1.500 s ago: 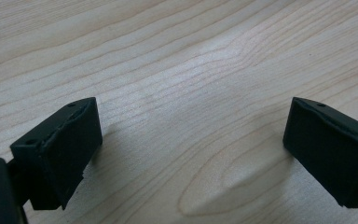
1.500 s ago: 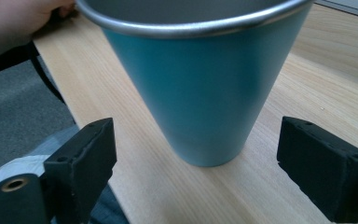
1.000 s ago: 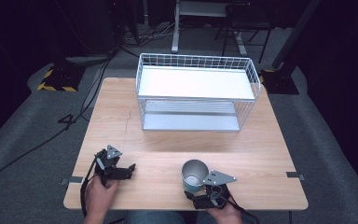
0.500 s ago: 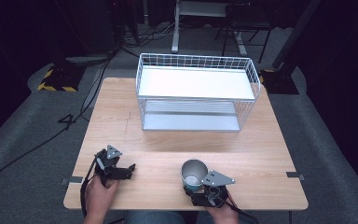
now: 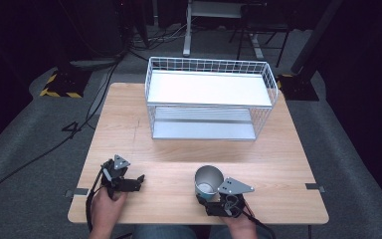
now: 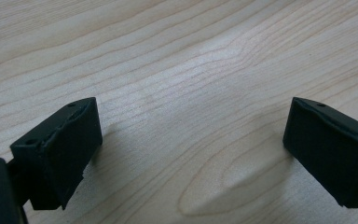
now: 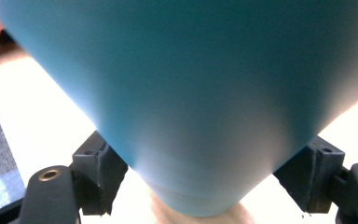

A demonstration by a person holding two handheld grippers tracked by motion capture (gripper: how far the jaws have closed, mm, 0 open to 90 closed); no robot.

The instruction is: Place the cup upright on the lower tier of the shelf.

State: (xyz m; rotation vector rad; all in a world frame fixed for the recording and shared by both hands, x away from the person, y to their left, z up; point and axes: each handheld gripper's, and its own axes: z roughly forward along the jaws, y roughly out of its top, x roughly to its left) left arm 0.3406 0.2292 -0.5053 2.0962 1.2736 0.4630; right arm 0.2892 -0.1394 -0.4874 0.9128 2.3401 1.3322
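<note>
A teal cup (image 5: pixel 209 180) with a pale inside stands upright near the front edge of the wooden table (image 5: pixel 179 149). My right gripper (image 5: pixel 207 195) comes in from the near side and is shut on the cup. Up close, the cup (image 7: pixel 186 93) sits between the two black jaws, which press on its lower sides, and my right gripper (image 7: pixel 200 175) holds it just above the wood. My left gripper (image 5: pixel 137 181) rests at the front left, pointing right. Its jaws stand wide apart, with bare wood between them, so my left gripper (image 6: pixel 191 154) is open.
A white wire rack (image 5: pixel 209 99) with two shelves stands at the back middle of the table. Cables and stand legs (image 5: pixel 186 30) lie on the grey floor beyond. Tape marks (image 5: pixel 314 187) sit at the table's front corners.
</note>
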